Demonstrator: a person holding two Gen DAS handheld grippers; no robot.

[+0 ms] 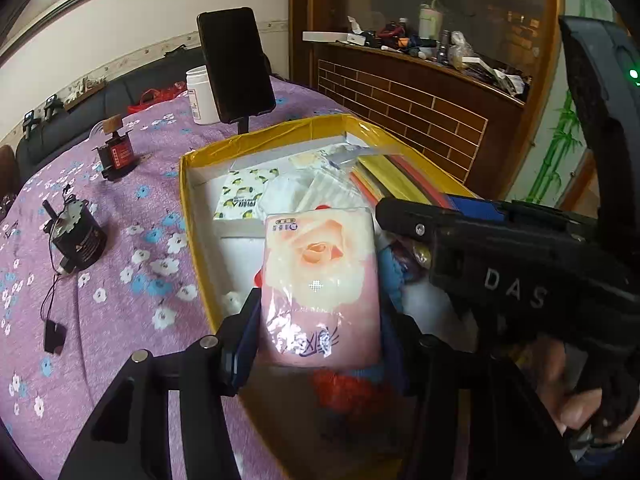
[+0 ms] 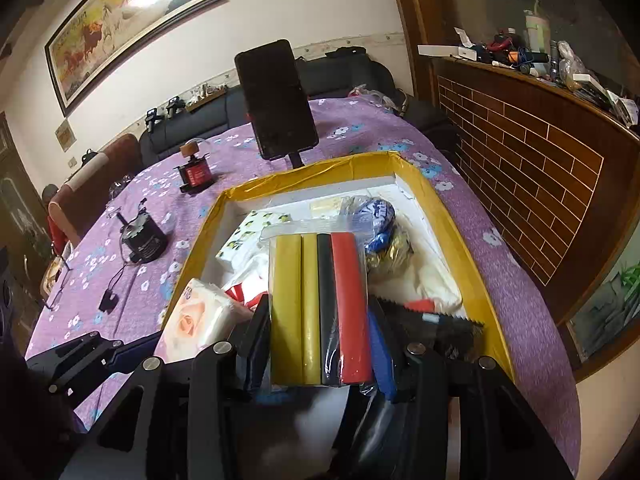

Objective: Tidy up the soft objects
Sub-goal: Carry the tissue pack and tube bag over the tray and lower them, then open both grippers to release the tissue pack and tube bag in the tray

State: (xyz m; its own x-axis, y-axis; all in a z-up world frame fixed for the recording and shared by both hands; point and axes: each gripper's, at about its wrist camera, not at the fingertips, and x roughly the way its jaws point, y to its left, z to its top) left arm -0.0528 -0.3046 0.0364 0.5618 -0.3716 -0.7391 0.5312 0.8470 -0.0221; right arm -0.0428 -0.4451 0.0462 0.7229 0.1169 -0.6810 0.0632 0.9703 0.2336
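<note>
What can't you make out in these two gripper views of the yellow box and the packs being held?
- Box floor: both views, covered by the tissue pack in the left gripper and the bag of coloured strips in the right gripper.
- Red item: left view, dark and blurred under the pack.
- Shelf clutter: too small.
- Phone screen: dark.

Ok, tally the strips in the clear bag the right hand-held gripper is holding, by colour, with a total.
In the clear bag held by the right hand-held gripper:
Yellow strips: 2
Black strip: 1
Red strip: 1
Total: 4
</note>
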